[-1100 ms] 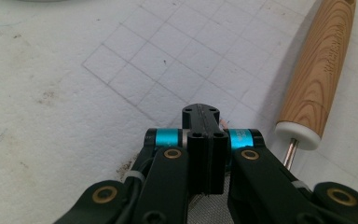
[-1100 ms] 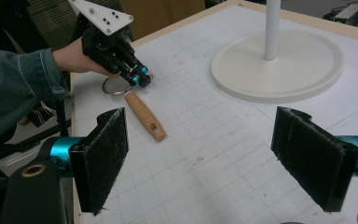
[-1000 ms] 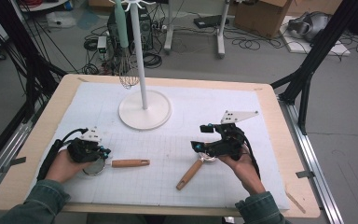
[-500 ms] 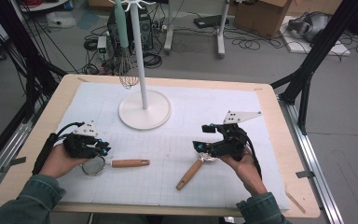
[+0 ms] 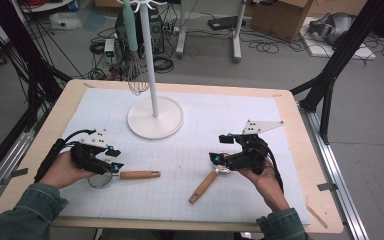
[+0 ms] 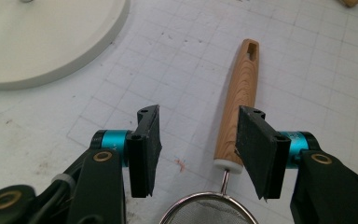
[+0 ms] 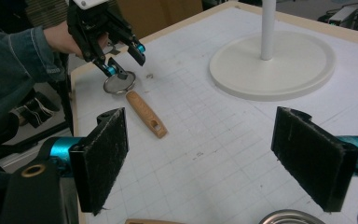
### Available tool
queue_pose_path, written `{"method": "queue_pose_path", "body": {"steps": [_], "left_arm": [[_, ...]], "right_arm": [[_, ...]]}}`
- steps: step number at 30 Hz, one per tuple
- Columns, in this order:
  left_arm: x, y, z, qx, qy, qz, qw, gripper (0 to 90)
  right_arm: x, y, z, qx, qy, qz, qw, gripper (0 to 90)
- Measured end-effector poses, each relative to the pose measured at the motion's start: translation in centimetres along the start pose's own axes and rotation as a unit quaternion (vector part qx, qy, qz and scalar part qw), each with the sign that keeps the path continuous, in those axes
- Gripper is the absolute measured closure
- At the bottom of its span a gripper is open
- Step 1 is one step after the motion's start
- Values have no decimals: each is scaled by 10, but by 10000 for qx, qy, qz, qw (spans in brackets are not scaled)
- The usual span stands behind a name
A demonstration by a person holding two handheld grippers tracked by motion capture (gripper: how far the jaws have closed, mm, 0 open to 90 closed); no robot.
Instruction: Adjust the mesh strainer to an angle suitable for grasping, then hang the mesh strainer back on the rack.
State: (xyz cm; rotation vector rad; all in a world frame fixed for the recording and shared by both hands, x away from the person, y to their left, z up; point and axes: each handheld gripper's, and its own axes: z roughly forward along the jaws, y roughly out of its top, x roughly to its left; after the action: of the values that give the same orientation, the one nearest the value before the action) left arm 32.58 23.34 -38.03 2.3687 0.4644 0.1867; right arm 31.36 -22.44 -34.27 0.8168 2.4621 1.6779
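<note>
A cluttered workshop floor with cables and boxes lies behind a wooden tabletop (image 5: pixel 300 150) covered by a white gridded mat (image 5: pixel 200 150). A white hanger stand (image 5: pixel 154 118) sits at the far centre of the mat, with a whisk (image 5: pixel 138 75) already hanging from its top.

Left gripper (image 5: pixel 111 161): released. Its jaws have just been opening, and the left gripper view shows them standing apart above the small strainer (image 6: pixel 209 210); the wooden handle (image 6: pixel 240 100) lies flat on the mat, just beside one pad but not pinched.

Right gripper (image 5: pixel 219 159): released, jaws wide apart, nothing between them. It hovers over the second utensil (image 5: pixel 206 184), whose metal bowl rim shows at the bottom edge of the right gripper view.

Assessment: both wooden-handled utensils lie on the mat, near the front, well apart from the stand. If hanging is the aim, one item appears done and two remain ungrasped.
</note>
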Motion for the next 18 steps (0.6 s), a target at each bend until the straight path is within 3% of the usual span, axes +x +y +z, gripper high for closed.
{"method": "queue_pose_path", "body": {"steps": [9,18], "left_arm": [[-3,0,16,297,-317,174,9989,486],[-9,-2,33,642,-510,336,9961,501]], "right_arm": [[-1,-3,-3,7,-45,23,10000,176],[-1,-7,-5,21,-76,47,10000,177]]}}
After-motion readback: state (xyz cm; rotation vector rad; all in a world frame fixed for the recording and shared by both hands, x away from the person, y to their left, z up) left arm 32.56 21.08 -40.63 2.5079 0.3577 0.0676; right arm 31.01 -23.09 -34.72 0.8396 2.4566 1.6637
